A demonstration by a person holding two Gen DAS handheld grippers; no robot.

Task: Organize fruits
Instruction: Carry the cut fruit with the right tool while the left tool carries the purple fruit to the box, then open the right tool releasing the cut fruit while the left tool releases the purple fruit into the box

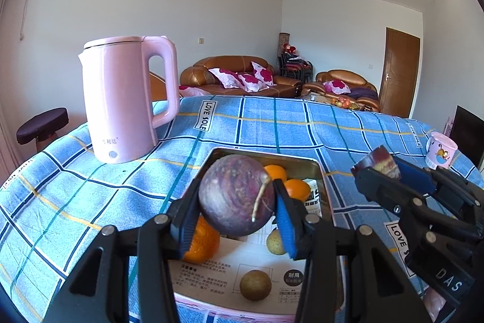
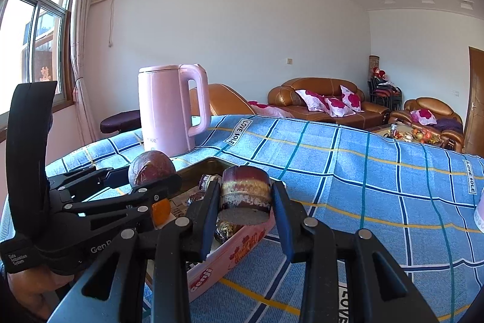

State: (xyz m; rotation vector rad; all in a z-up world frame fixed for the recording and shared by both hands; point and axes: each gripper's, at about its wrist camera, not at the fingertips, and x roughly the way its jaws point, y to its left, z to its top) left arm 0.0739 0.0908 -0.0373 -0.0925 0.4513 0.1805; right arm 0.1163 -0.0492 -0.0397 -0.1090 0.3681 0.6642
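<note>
My left gripper (image 1: 234,206) is shut on a round purple passion fruit (image 1: 236,196) with a dry stem, held above the metal tin (image 1: 314,168). In the tin lie oranges (image 1: 298,188) and small brownish round fruits (image 1: 255,284) on printed paper. My right gripper (image 2: 245,199) is shut on a short cut piece of purple sugarcane (image 2: 245,189), held over the pink side of the tin (image 2: 242,250). In the right wrist view the left gripper (image 2: 148,186) appears at left with the passion fruit (image 2: 151,167). From the left wrist, the right gripper (image 1: 378,168) shows at right with the sugarcane piece (image 1: 382,161).
A pink electric kettle (image 1: 124,99) stands on the blue checked tablecloth (image 1: 302,123) at the back left. A small printed cup (image 1: 440,152) sits near the table's right edge. Beyond the table are brown sofas (image 1: 239,74), a stool (image 1: 42,124) and a wooden door (image 1: 399,71).
</note>
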